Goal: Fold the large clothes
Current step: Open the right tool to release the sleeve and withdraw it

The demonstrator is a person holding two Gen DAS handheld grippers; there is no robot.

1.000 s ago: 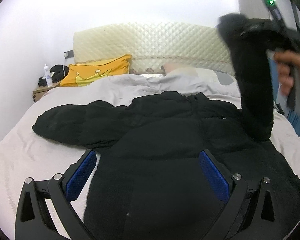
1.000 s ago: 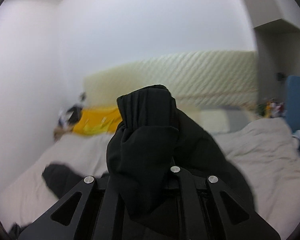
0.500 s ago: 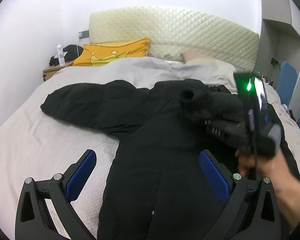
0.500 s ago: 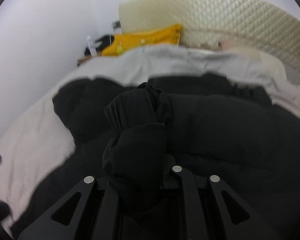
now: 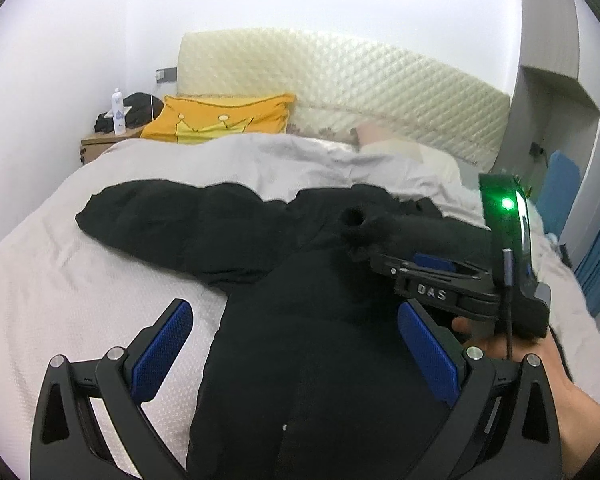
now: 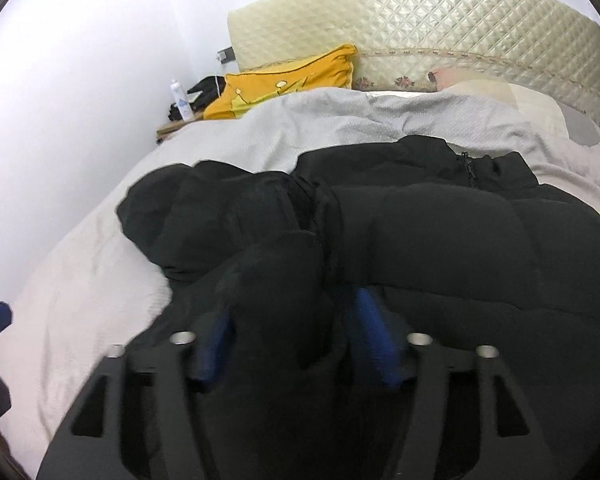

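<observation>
Black puffer jacket [image 5: 300, 320] lies spread on the bed [image 5: 60, 280], one sleeve [image 5: 172, 228] out toward 10 o'clock; my left gripper [image 5: 296, 356] hovers wide and empty over the body. My right gripper [image 6: 296, 344] has jaws partly apart with the other sleeve's cuff [image 6: 276, 280] between the pads, laid across the chest. Looks bulky, soft, springy and slick, so I'd grab cuffs or hem; open sheet at 9 o'clock, yellow pillow [image 5: 220, 120] well clear at 12.

L gripper [image 5: 292, 356] fingers spread wide, nothing betw. R gripper [image 6: 296, 336] fingers parted, R hand [image 5: 512, 344] gripping handle.
</observation>
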